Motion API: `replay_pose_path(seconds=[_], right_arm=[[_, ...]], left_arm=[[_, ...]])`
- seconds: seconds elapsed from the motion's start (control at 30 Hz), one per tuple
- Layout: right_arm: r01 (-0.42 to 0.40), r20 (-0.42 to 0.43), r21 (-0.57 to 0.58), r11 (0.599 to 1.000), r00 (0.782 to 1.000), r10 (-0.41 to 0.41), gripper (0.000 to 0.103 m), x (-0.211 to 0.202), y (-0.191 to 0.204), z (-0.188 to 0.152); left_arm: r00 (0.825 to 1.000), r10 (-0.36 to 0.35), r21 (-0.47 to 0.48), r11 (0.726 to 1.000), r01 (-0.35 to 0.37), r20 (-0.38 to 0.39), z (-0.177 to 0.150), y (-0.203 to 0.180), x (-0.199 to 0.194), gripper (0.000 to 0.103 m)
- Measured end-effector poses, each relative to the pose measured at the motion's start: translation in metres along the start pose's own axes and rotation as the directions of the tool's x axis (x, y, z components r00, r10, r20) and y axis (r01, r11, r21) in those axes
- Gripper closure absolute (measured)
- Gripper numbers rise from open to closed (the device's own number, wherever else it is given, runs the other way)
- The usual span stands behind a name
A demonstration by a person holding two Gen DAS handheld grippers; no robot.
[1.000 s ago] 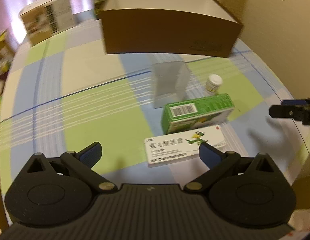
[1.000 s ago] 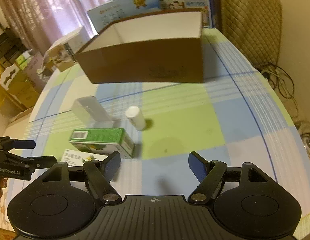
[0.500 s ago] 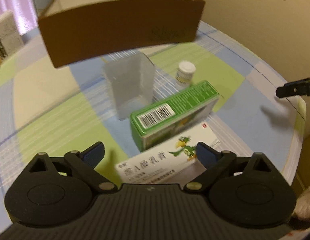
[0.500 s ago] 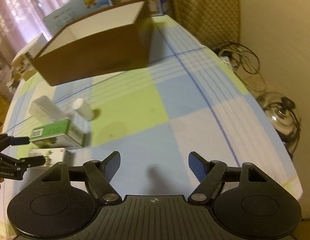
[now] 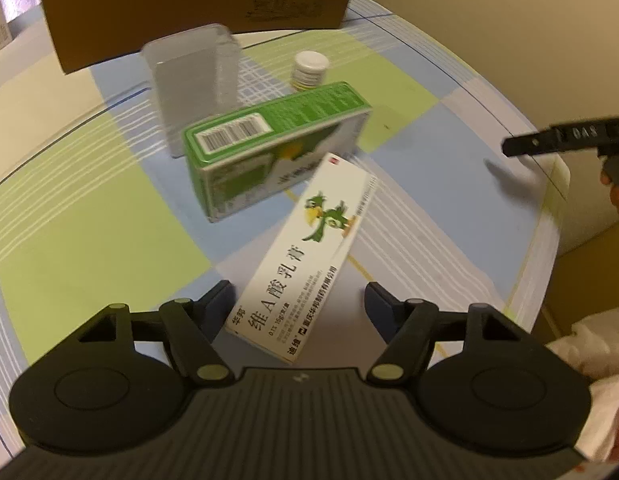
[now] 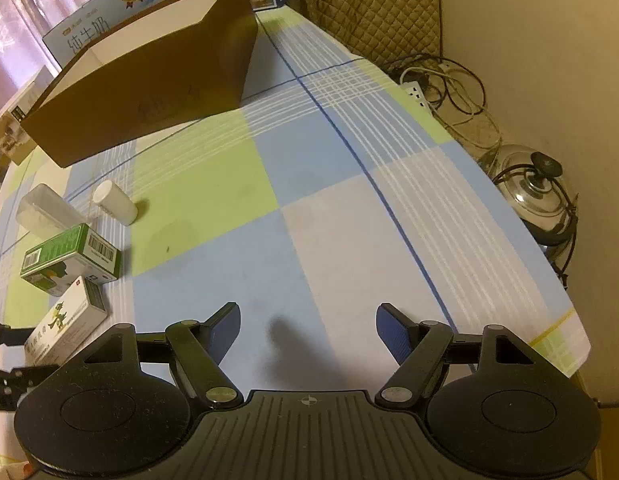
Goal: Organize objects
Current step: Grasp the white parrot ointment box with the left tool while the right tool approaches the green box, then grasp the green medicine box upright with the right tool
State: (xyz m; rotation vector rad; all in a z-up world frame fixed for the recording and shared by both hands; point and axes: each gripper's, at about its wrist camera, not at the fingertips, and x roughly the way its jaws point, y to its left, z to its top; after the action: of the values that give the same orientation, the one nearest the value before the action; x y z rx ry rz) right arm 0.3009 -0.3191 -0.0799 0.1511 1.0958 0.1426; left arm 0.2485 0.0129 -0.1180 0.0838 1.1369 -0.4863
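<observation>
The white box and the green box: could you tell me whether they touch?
Cannot tell. In the right wrist view the white box meets the green box with no visible gap, but overlap could hide one.

My left gripper [image 5: 297,304]: my two fingers are wide apart, one on each side of the near end of the white box. I cannot tell if they touch it.
White box [image 5: 305,256]: long, with a green bird on it. It lies slanted on the table, far end pointing right.
Green box [image 5: 269,144]: just behind the white box, barcode on top.
Clear box [image 5: 193,80]: stands behind the green box, to the left.
Little bottle [image 5: 310,70]: white cap, peeks over the green box.
Brown box [image 5: 197,4]: big, at the far end.
Table [image 5: 89,216]: green and blue squares.
My right gripper [image 5: 565,140]: pokes in at the far right; its fingers are hard to see.
</observation>
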Motion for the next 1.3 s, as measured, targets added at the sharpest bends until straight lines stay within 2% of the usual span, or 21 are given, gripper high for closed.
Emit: replay_pose_path(seconds=[0.2, 0.27, 0.33, 0.47, 0.7, 0.93, 1.0, 1.1, 1.23, 1.3], right_arm=[[0.001, -0.010, 0.001, 1.000, 1.000, -0.001, 0.031, 0.004, -0.001, -0.002], [0.005, -0.009, 0.006, 1.000, 1.000, -0.005, 0.031, 0.004, -0.002, -0.003], [0.007, -0.007, 0.013, 1.000, 1.000, -0.006, 0.031, 0.003, -0.005, -0.004], [0.011, -0.006, 0.025, 1.000, 1.000, -0.011, 0.031, 0.001, -0.009, -0.007], [-0.013, -0.016, 0.007, 1.000, 1.000, 0.013, 0.031, 0.007, -0.004, -0.007], [-0.125, -0.021, -0.112, 0.986, 0.992, 0.124, 0.031, 0.014, 0.030, -0.001], [-0.172, -0.016, -0.171, 0.970, 0.985, 0.172, 0.031, 0.016, 0.045, 0.001], [-0.250, -0.020, -0.285, 0.925, 0.967, 0.255, 0.031, 0.018, 0.076, 0.006], [-0.298, -0.019, -0.451, 0.841, 0.946, 0.324, 0.031, 0.022, 0.115, 0.012], [-0.312, -0.019, -0.522, 0.794, 0.935, 0.355, 0.031, 0.025, 0.132, 0.016]], left_arm=[[0.999, 0.009, 0.018, 1.000, -0.009, 0.036, 0.019, -0.013, 0.001, 0.040], [0.999, 0.017, 0.040, 0.999, -0.019, 0.043, 0.028, -0.019, 0.005, 0.044], [0.999, 0.029, 0.046, 0.998, -0.030, 0.034, 0.035, -0.022, 0.011, 0.056], [0.998, 0.065, 0.065, 0.996, -0.066, 0.013, 0.039, -0.029, 0.021, 0.063], [0.995, 0.098, 0.055, 0.994, -0.098, 0.003, 0.018, -0.030, 0.013, 0.067], [0.987, 0.161, -0.047, 0.986, -0.161, -0.004, -0.017, -0.006, -0.010, 0.067], [0.980, 0.198, -0.097, 0.976, -0.197, -0.003, -0.026, 0.005, -0.016, 0.067], [0.964, 0.265, -0.185, 0.948, -0.261, -0.002, -0.035, 0.025, -0.026, 0.067], [0.938, 0.347, -0.330, 0.883, -0.334, -0.022, -0.039, 0.054, -0.036, 0.067], [0.930, 0.365, -0.393, 0.851, -0.348, -0.033, -0.040, 0.068, -0.040, 0.067]])
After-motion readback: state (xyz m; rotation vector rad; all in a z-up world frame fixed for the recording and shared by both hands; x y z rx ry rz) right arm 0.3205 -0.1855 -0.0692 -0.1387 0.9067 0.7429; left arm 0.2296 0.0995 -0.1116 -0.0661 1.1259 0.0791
